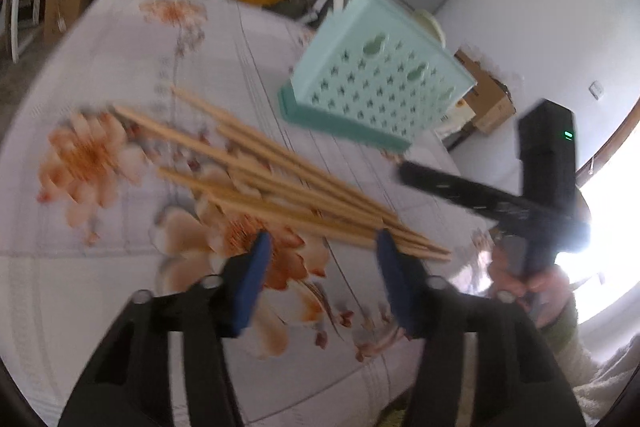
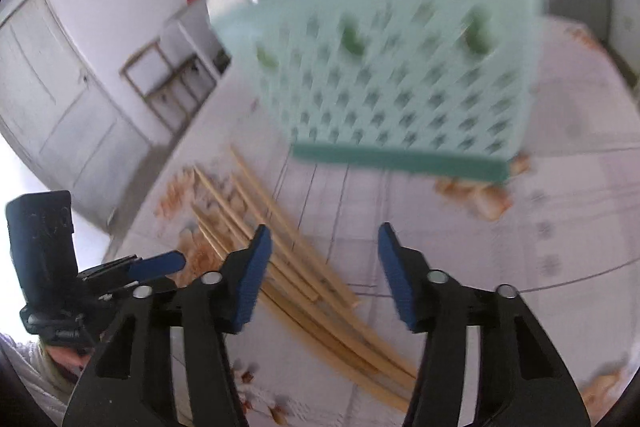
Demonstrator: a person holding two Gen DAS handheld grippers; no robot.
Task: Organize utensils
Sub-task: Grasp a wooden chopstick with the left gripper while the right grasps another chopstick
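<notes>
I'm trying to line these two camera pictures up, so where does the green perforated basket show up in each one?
Left wrist view: the basket sits upper right of centre, beyond the chopsticks.
Right wrist view: the basket fills the upper centre, blurred, ahead of the open right gripper.
Shared landmark: the chopsticks lying loose on the floral tablecloth, at left of centre in the right wrist view.

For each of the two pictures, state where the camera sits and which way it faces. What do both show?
Left wrist: on the left gripper, facing along its open fingers at the chopsticks; the other gripper shows at right.
Right wrist: on the right gripper, open, facing the basket.
Shared: chopsticks, basket and floral tablecloth.
</notes>
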